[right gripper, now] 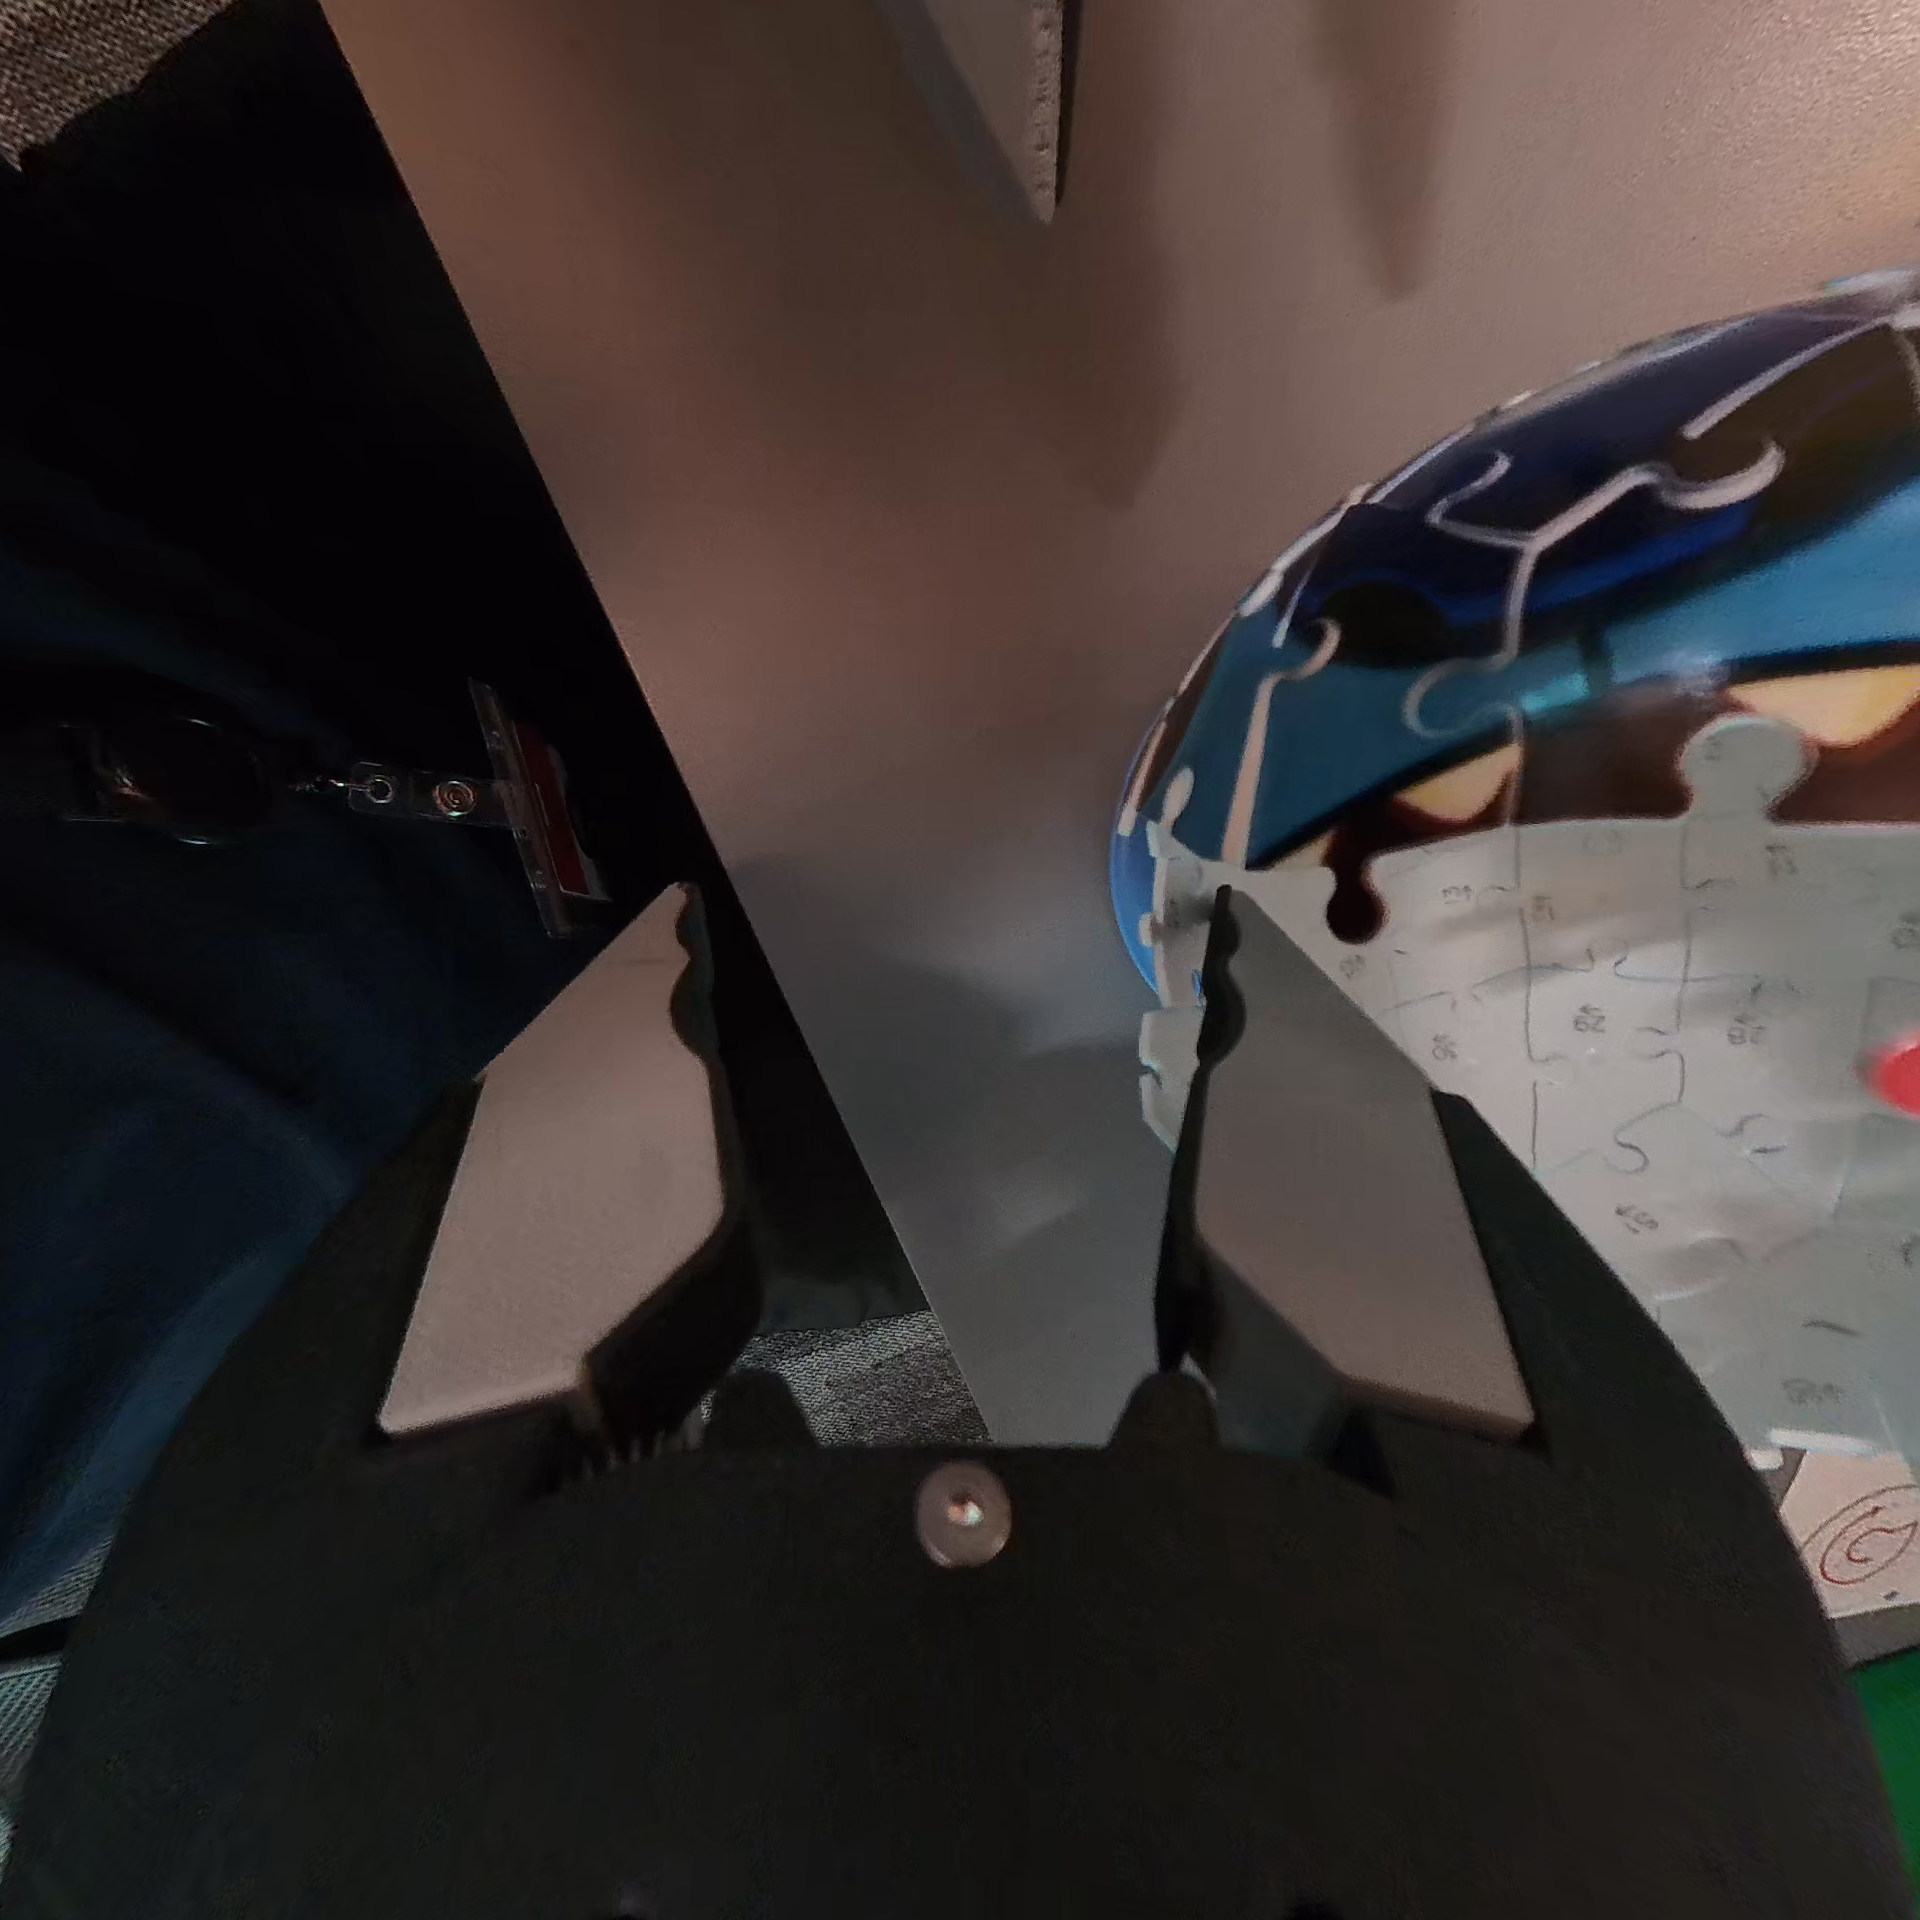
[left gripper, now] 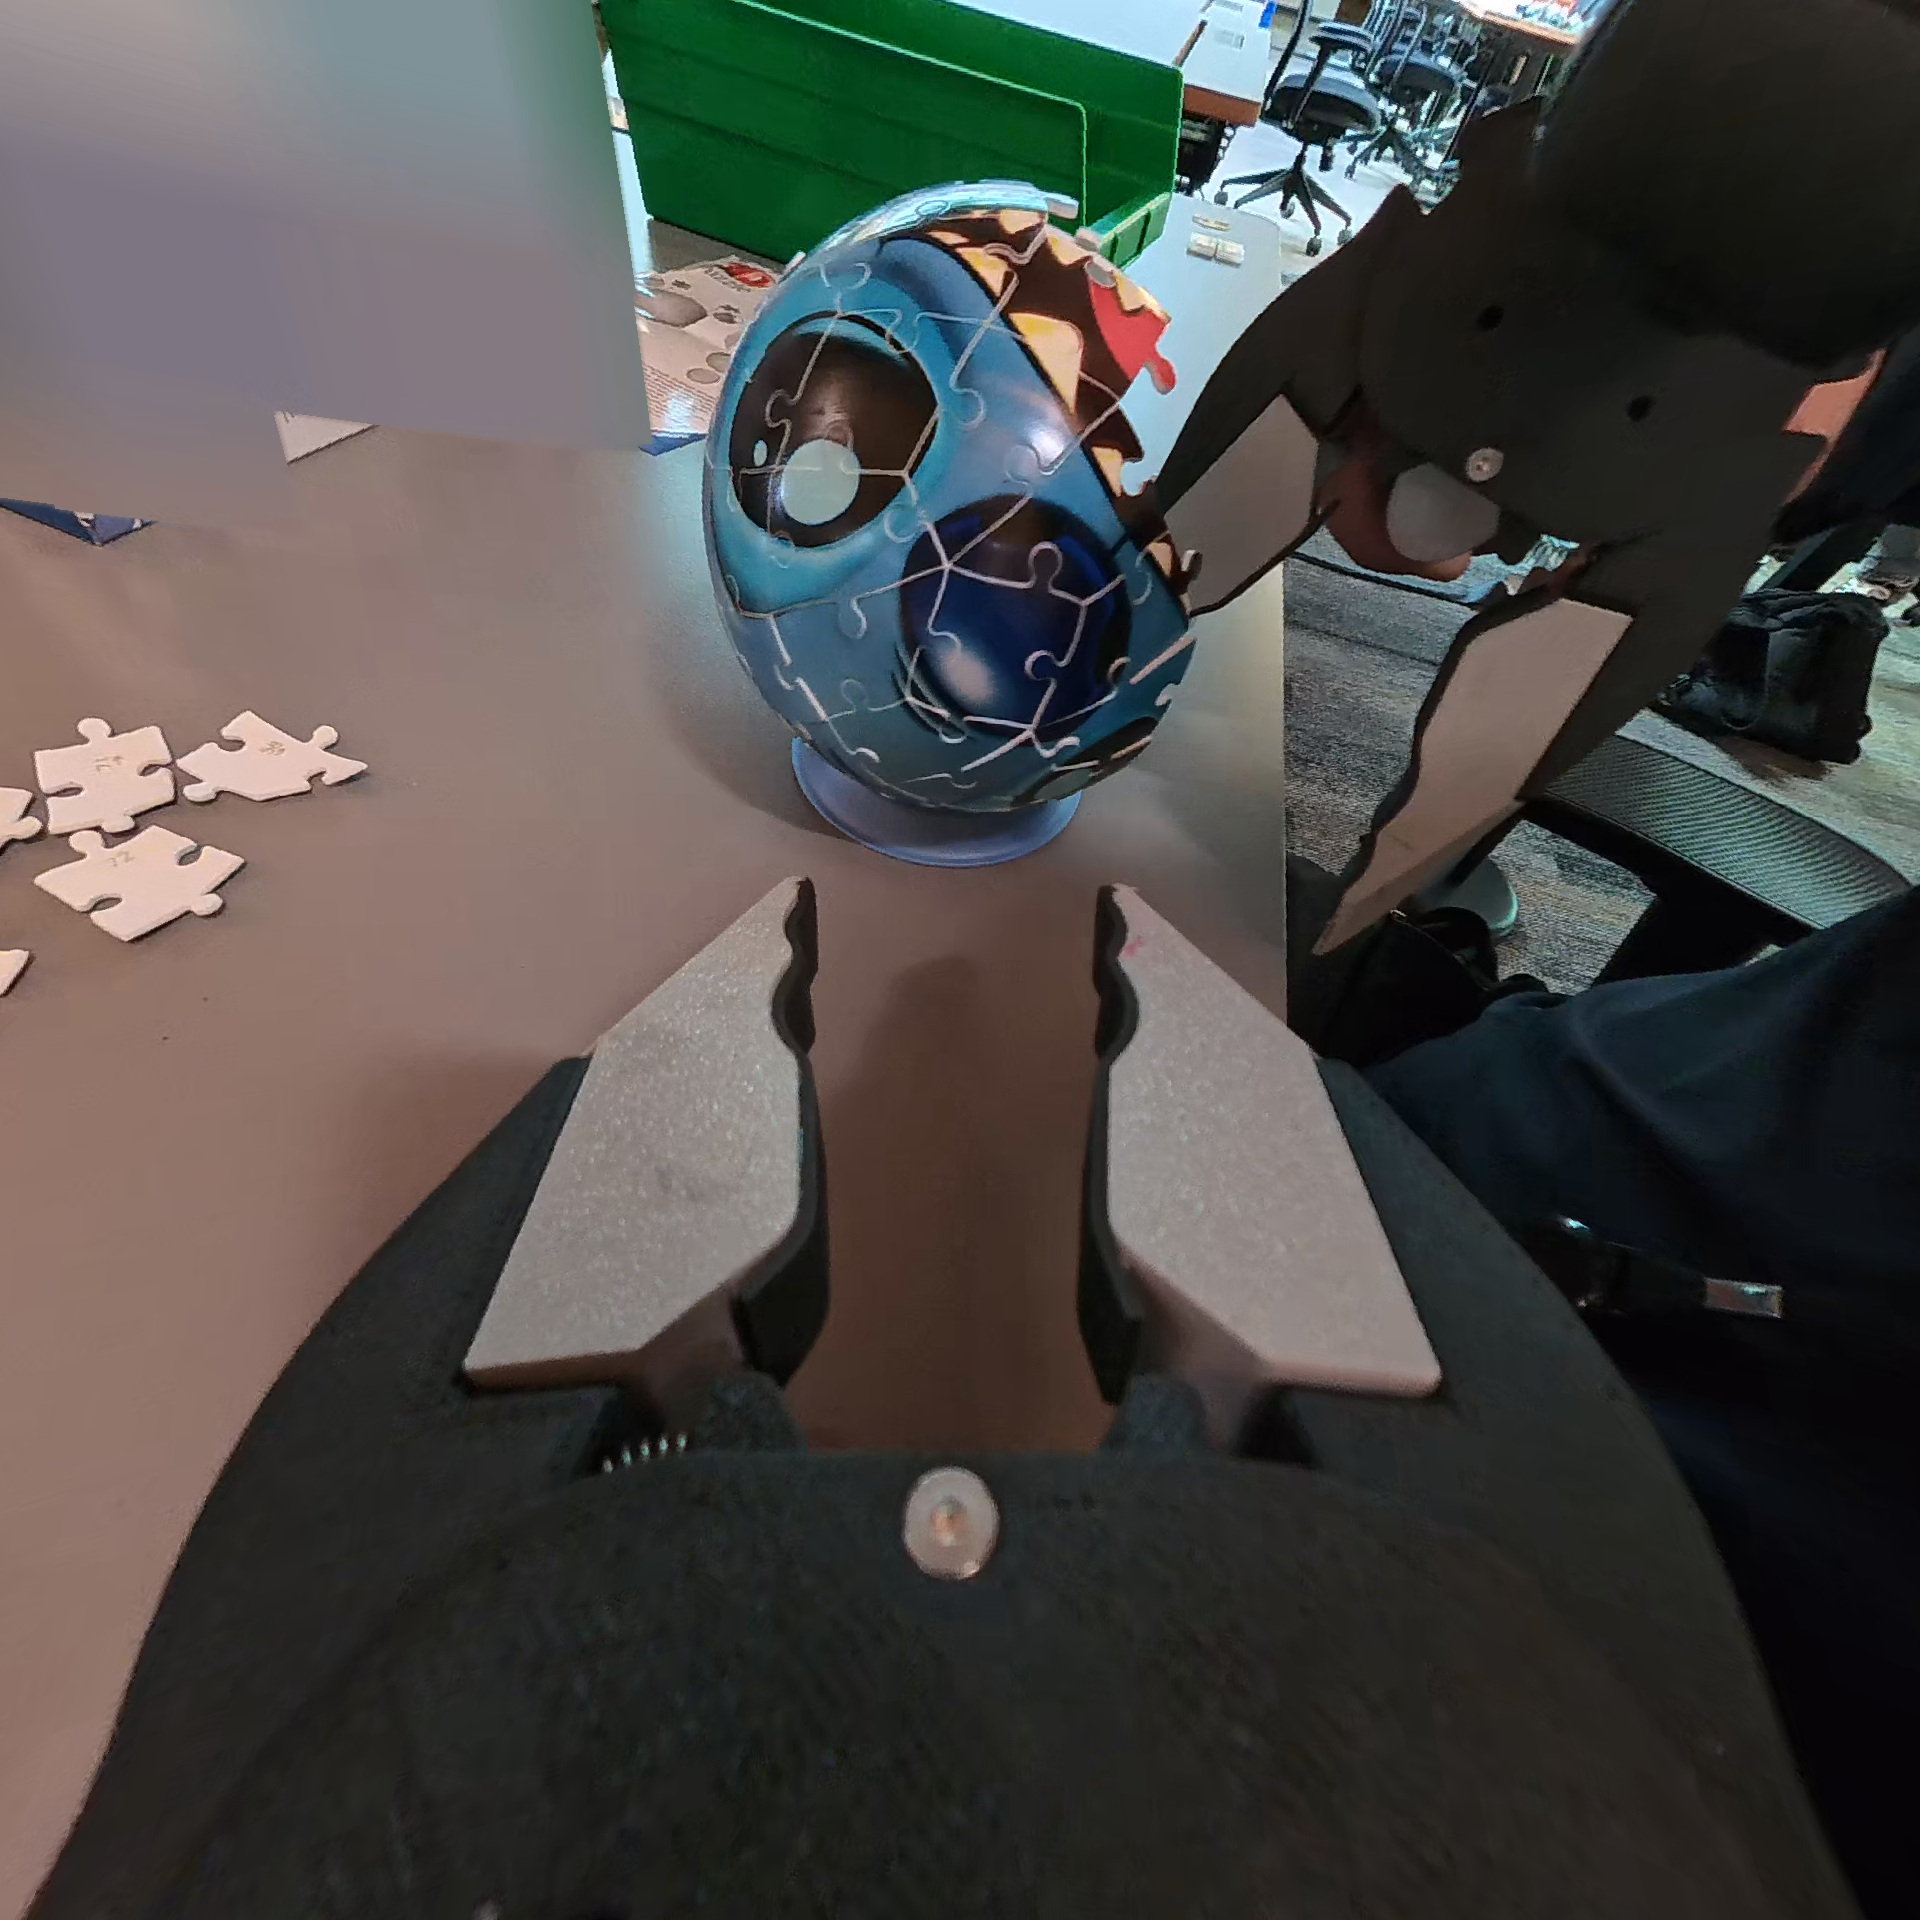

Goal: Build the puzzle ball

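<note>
The puzzle ball (left gripper: 935, 499) is a partly built blue shell with dark eye patches, tilted on a blue ring stand (left gripper: 935, 831); its open side faces right. My left gripper (left gripper: 956, 904) is open and empty, low over the table just in front of the stand. My right gripper (left gripper: 1247, 717) is open, and one of its fingertips (left gripper: 1169, 488) touches the shell's open rim. In the right wrist view the right gripper (right gripper: 953, 904) is open with one finger (right gripper: 1299, 1143) against the rim, and the ball (right gripper: 1558, 675) shows its white numbered inside (right gripper: 1662, 1039).
Several loose white puzzle pieces (left gripper: 135, 810) lie face down at the left. A printed sheet (left gripper: 707, 312) and a green bin (left gripper: 883, 104) are behind the ball. The table edge (left gripper: 1283, 727) runs just right of the ball. A person's dark clothing with a badge reel (right gripper: 520, 800) is beside it. Spacing between my two grippers at the tips: around 11 cm.
</note>
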### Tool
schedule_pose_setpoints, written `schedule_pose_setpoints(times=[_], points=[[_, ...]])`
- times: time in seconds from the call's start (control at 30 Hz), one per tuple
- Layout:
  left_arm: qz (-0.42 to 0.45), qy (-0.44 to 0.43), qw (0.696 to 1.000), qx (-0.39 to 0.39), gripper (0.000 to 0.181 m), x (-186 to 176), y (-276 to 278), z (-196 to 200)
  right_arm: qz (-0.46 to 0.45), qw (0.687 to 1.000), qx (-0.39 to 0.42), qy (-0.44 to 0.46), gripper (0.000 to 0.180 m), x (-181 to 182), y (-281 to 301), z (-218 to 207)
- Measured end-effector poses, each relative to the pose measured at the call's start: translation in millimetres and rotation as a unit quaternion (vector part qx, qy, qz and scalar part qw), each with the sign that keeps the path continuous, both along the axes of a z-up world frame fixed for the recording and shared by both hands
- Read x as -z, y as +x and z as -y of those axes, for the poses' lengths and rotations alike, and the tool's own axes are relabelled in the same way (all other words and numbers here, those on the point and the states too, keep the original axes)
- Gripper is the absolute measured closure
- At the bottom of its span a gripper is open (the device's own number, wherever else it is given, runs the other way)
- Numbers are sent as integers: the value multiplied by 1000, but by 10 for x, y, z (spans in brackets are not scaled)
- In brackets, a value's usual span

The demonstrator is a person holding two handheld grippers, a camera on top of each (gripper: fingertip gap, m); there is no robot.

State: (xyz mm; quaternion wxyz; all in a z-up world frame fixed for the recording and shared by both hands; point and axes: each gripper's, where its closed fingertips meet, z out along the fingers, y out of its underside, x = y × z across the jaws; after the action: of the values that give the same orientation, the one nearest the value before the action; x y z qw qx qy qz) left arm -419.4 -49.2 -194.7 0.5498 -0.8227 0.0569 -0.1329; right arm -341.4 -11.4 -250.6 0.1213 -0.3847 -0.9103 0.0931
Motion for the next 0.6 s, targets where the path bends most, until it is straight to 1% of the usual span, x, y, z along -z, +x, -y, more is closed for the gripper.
schedule_pose_setpoints(times=[0.6], points=[[10,-2,1000,-2,129,-2,-17,-3,5,1000,-9,10,86,25,-2,-14]])
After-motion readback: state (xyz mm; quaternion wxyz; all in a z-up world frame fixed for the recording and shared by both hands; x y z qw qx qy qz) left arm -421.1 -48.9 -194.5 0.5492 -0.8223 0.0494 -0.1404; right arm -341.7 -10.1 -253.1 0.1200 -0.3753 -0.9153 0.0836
